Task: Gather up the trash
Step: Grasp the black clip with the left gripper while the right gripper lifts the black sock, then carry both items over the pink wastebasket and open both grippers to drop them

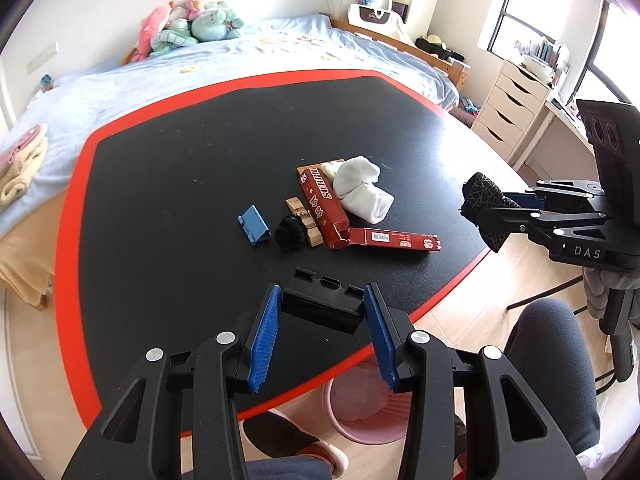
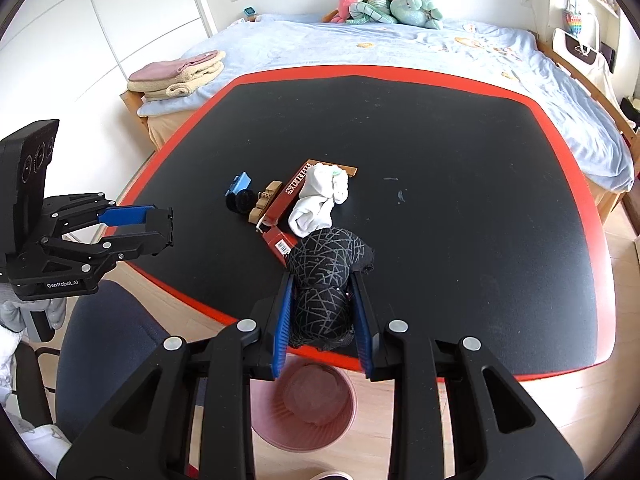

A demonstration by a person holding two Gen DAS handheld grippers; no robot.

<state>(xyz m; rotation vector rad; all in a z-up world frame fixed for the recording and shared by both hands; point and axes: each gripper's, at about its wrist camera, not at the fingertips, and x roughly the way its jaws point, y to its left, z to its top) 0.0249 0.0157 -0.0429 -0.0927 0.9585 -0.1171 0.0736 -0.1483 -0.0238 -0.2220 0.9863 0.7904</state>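
My left gripper [image 1: 322, 308] is shut on a black plastic block [image 1: 322, 300], held above the table's near edge; it also shows in the right wrist view [image 2: 162, 226]. My right gripper [image 2: 322, 312] is shut on a black patterned sock [image 2: 326, 276], held above the pink bin [image 2: 306, 412]; the sock also shows in the left wrist view [image 1: 486, 210]. On the black table [image 1: 180, 160] lie a red carton [image 1: 324, 206], a white cloth [image 1: 362, 192], a blue piece [image 1: 253, 225], a black fuzzy ball [image 1: 289, 233] and a wooden piece [image 1: 304, 216].
The pink bin [image 1: 360, 404] stands on the floor under the table's near edge. A bed [image 1: 160, 68] with plush toys lies behind the table. A chair [image 2: 108, 344] and the person's knee [image 1: 552, 356] are close by. White drawers [image 1: 508, 108] stand at the right.
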